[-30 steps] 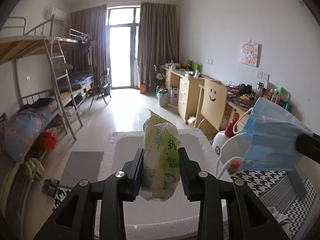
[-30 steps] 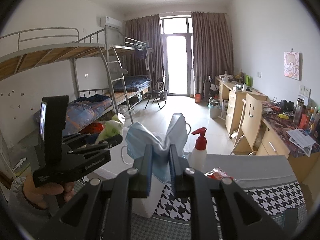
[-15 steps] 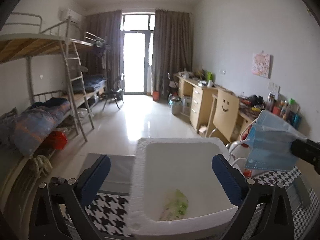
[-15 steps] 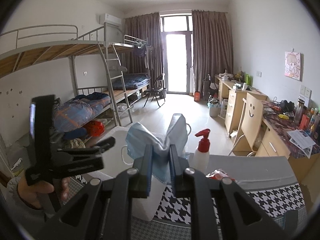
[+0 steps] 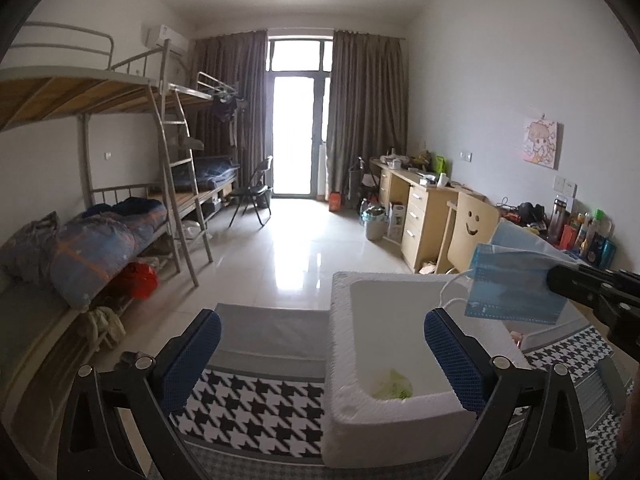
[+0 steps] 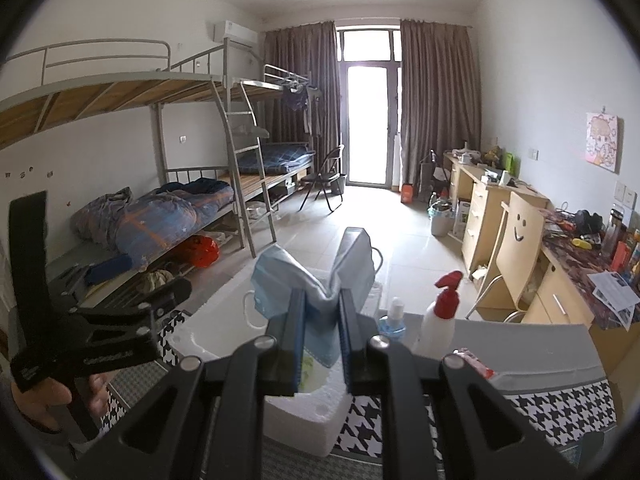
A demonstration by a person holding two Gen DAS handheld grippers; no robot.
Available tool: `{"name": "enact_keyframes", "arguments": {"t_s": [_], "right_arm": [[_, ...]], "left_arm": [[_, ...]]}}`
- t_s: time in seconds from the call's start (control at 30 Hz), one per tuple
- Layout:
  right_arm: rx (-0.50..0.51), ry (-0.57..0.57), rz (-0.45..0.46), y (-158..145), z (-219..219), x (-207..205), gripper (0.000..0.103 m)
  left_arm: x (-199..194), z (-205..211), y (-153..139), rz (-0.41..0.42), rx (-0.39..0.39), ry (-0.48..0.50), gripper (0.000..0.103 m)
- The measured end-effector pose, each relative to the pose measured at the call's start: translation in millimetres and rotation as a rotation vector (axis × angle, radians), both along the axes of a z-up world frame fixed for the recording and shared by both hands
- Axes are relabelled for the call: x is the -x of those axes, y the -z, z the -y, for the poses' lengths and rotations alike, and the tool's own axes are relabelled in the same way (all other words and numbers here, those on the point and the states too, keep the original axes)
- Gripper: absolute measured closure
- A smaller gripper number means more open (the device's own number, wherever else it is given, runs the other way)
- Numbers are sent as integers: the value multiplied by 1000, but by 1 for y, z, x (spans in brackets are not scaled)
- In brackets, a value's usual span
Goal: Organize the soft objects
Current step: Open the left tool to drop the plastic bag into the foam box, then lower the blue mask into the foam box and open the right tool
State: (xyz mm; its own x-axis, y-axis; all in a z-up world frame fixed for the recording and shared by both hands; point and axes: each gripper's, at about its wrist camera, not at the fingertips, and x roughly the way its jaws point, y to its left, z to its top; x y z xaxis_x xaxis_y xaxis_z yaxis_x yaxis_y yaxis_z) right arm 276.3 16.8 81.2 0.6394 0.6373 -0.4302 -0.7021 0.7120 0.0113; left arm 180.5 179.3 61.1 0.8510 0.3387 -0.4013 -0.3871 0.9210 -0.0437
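Note:
A white foam box point(image 5: 344, 360) stands on the houndstooth cloth. A green tissue pack point(image 5: 392, 388) lies inside it at the near end. My left gripper point(image 5: 320, 360) is open and empty, just left of and above the box's near left wall. My right gripper point(image 6: 320, 336) is shut on a blue face mask point(image 6: 316, 276) and holds it above the box point(image 6: 304, 412). In the left wrist view the mask point(image 5: 512, 292) hangs over the box's right side. The left gripper also shows at the left of the right wrist view point(image 6: 120, 320).
A white spray bottle with a red top point(image 6: 440, 312) and a small clear bottle point(image 6: 394, 320) stand right of the box. A red packet point(image 6: 474, 362) lies near them. The table's far edge point(image 5: 272, 316) drops to the floor. A wooden chair point(image 6: 516, 256) and desks line the right wall.
My left gripper opened and let the green tissue pack drop into the box, then moved left and back. My right gripper has stayed shut on the mask and shifted slightly over the box.

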Motion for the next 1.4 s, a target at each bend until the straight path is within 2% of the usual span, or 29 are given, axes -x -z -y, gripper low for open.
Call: {"name": "enact_keyframes", "arguments": {"t_s": [0.5,0.93,1.0,1.03,1.07,1.2,1.4], "right_arm": [[34,-9,-46,17,-24,-14,84],[71,0,-126,40,-42,-32,83],[78,-7,-149,43,-44,-34,70],[81,-7,-160,44,-44,-35,59],[81,-12,-165,45,-45,-34,52],[88,-20,-161,45,-44,-31,50],[59,-17,-129,31,-33,-23,40]], "left_arm": [[18,-12,14,0,20,-40,1],[28,-20,20,4,27,-41,1],[29,-21,20,4,33,-43,1],[29,-21,20,4,35,-43,1],[29,-22,21,4,35,-45,1],[28,-20,22,-3,30,-44,1],[29,-13,17,2,22,-37,1]]}}
